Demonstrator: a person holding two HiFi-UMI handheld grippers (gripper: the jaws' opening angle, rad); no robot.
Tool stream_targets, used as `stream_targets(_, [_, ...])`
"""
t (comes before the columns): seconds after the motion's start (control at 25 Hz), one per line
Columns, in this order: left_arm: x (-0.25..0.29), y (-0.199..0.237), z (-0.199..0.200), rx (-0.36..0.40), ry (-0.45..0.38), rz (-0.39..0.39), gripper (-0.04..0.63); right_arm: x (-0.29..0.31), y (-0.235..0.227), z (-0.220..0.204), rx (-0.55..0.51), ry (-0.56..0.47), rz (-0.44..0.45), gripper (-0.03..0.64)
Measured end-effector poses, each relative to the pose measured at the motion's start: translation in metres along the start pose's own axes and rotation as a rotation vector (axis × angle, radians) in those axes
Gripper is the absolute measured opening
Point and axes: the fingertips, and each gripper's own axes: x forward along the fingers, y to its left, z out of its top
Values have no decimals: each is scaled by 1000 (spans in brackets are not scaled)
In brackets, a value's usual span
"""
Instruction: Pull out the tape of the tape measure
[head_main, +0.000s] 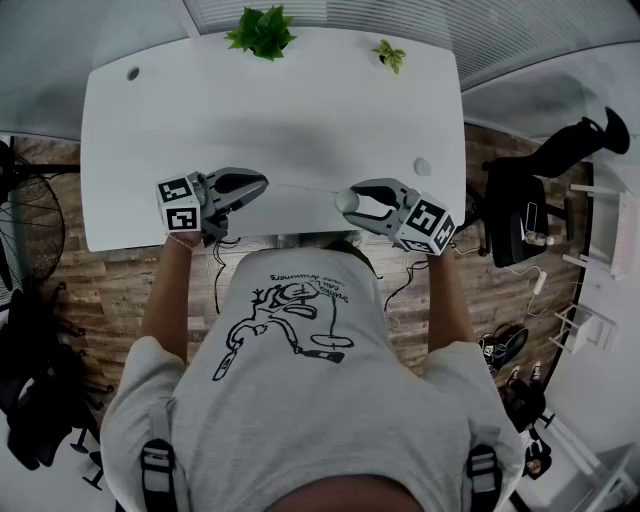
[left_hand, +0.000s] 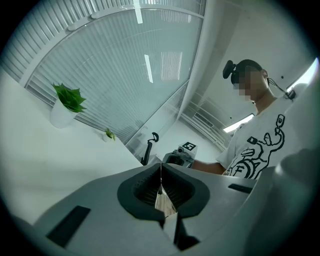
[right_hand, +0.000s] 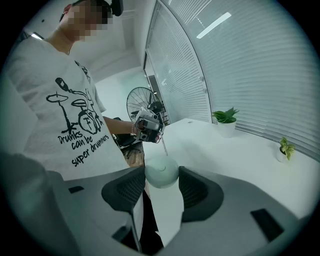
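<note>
Left gripper view: plant (left_hand: 70, 97) (in white pot (left_hand: 60, 117))

white table (head_main: 300, 120), wood floor (head_main: 100, 290), slatted blinds (left_hand: 100, 65), black chair (head_main: 510, 210)

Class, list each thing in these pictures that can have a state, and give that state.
tape measure: gripped between the right gripper's jaws.
tape: pulled out, stretched between the two grippers.
left gripper: shut on the tape's end.
right gripper: shut on the tape measure.
</note>
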Motion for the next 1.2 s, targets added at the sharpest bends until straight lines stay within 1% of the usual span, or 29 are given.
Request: stream_targets(1.2, [-23, 16, -3, -2, 0, 58, 23, -5, -7, -18, 12, 47, -23, 221])
